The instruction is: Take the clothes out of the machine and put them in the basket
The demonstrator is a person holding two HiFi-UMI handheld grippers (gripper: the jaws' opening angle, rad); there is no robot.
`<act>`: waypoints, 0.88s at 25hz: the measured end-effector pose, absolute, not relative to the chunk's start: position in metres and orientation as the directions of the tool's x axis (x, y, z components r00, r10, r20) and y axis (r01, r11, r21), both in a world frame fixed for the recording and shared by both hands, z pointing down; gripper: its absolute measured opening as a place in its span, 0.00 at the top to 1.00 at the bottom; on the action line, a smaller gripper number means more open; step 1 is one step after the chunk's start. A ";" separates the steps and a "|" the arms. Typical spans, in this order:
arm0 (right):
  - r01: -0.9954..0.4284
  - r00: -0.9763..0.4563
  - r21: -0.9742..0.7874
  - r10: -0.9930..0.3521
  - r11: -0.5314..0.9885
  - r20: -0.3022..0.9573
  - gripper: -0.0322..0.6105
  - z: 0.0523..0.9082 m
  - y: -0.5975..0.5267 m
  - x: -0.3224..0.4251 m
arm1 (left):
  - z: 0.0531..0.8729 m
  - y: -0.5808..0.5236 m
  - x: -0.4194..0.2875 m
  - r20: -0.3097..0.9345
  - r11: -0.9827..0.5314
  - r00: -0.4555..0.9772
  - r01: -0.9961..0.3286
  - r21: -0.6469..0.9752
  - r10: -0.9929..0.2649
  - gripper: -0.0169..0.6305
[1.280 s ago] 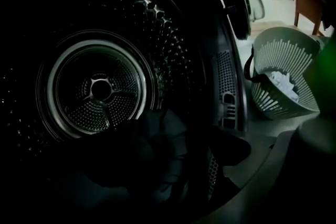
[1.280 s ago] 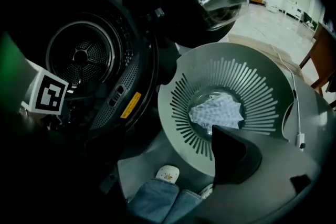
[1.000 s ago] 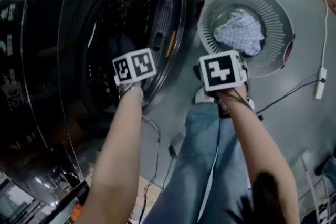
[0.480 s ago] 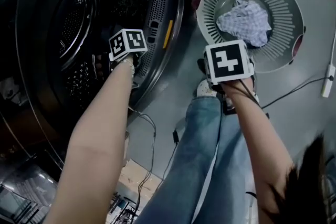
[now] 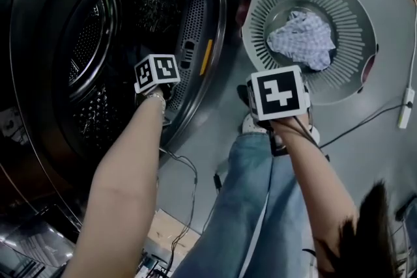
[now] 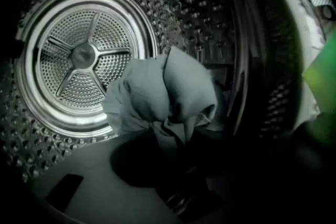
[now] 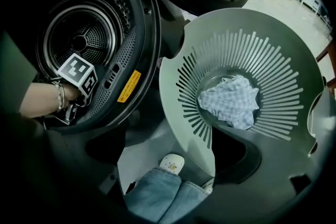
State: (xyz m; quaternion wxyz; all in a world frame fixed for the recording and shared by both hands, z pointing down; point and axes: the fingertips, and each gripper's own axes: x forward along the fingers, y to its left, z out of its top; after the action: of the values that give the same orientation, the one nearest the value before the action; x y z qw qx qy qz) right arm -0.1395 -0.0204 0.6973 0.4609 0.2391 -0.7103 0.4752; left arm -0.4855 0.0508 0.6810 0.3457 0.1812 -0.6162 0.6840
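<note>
1. Both grippers are in frame: my left gripper [image 6: 174, 150] reaches into the machine's drum [image 6: 84, 55], where its jaws have just been closing, now narrow on a bunched grey-blue garment [image 6: 168, 92].
2. That garment sits low in the drum, gathered upward where the jaws pinch it; 1 pull should lift it whole.
3. My right gripper [image 5: 277, 101] hovers outside, jaws wide and empty, kept clear, I judge, so the way to the basket [image 5: 352, 6] stays free.
4. 1 checked cloth [image 5: 301, 41] already lies in the basket, just beside the machine.
</note>
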 end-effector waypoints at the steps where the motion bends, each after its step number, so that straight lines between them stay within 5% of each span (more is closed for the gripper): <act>1: -0.773 -0.469 -0.461 0.098 0.436 0.878 0.15 0.695 -0.020 -0.141 | 0.679 0.049 -0.480 0.673 0.018 -0.702 -0.689 -0.725 0.231 0.71; 9: -0.793 -0.430 -0.419 0.080 0.443 0.899 0.16 0.663 -0.018 -0.116 | 0.634 0.027 -0.434 0.708 0.222 -0.706 -0.686 -0.693 0.026 0.87; 22: -0.832 -0.435 -0.382 -0.046 0.402 0.899 0.17 0.596 -0.038 -0.081 | 0.552 -0.016 -0.346 0.807 0.284 -0.524 -0.845 -0.453 -0.271 0.89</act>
State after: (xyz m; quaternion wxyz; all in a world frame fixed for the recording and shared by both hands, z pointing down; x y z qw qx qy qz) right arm -0.0810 -0.0380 0.5958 0.4342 0.3064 -0.7160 0.4526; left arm -0.3457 -0.0159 0.5516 0.3090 0.3775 -0.7393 0.4641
